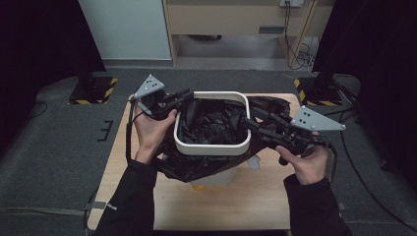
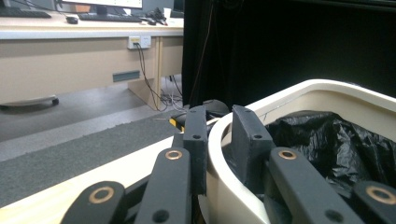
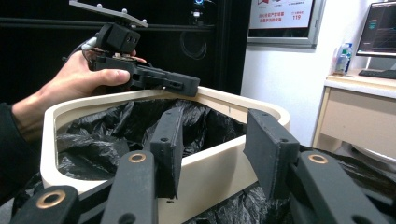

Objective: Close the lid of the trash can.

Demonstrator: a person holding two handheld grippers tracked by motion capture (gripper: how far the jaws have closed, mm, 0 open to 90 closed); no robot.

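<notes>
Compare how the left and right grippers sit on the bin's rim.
The left gripper sits at the white ring's far left corner; the right gripper sits on its right side. The left jaws hug the rim closely; the right jaws stand with gaps. Both straddle the rim, one jaw inside by the black bag.

From above, my bin's white rim (image 1: 211, 147) hides nearly all of the bin body, and the black bag (image 1: 211, 120) covers the inside, so the bottom is out of sight. A yellowish bit under the bin at six o'clock (image 1: 202, 187) is too covered to name. In my left claw (image 2: 222, 135) view, the wall between the jaws blocks the pad faces, so contact is unclear; the frame's lower edge cuts off the claw links. In my right claw (image 3: 219, 144) view, the bag's outer folds at five o'clock run off the frame. The counter (image 1: 221, 206) is cut off at six o'clock.
</notes>
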